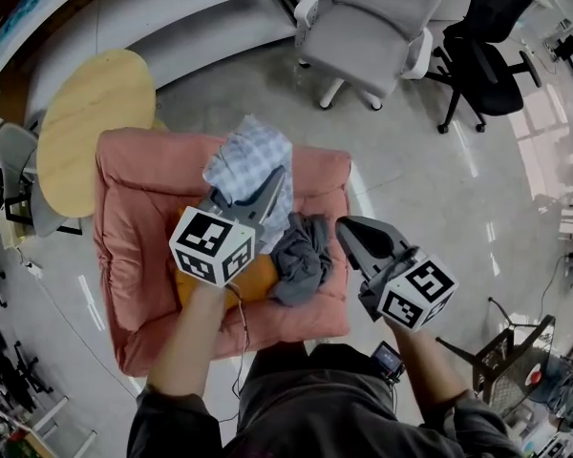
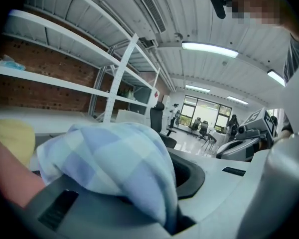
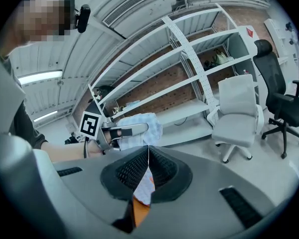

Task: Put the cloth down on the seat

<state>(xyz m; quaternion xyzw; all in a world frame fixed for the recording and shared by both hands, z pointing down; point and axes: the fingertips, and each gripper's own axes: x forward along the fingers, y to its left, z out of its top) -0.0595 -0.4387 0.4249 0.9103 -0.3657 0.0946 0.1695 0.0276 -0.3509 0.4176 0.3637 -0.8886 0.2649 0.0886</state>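
Note:
A blue-and-white checked cloth (image 1: 248,165) hangs bunched over the far part of the salmon-pink seat cushion (image 1: 134,218), which lies on the floor. My left gripper (image 1: 275,177) is shut on it. In the left gripper view the cloth (image 2: 114,158) drapes over the jaws of this gripper (image 2: 177,218) and is pinched between them. My right gripper (image 1: 349,229) is shut and holds nothing, at the seat's right edge. Its pads (image 3: 139,166) meet in a thin line. The right gripper view also shows the left gripper (image 3: 132,129) and the cloth (image 3: 144,122).
A grey crumpled garment (image 1: 301,256) and an orange item (image 1: 253,280) lie on the near part of the seat. A round yellow table (image 1: 95,127) stands to the left. A white office chair (image 1: 372,27) and a black one (image 1: 482,55) stand beyond, by white shelving (image 3: 189,78).

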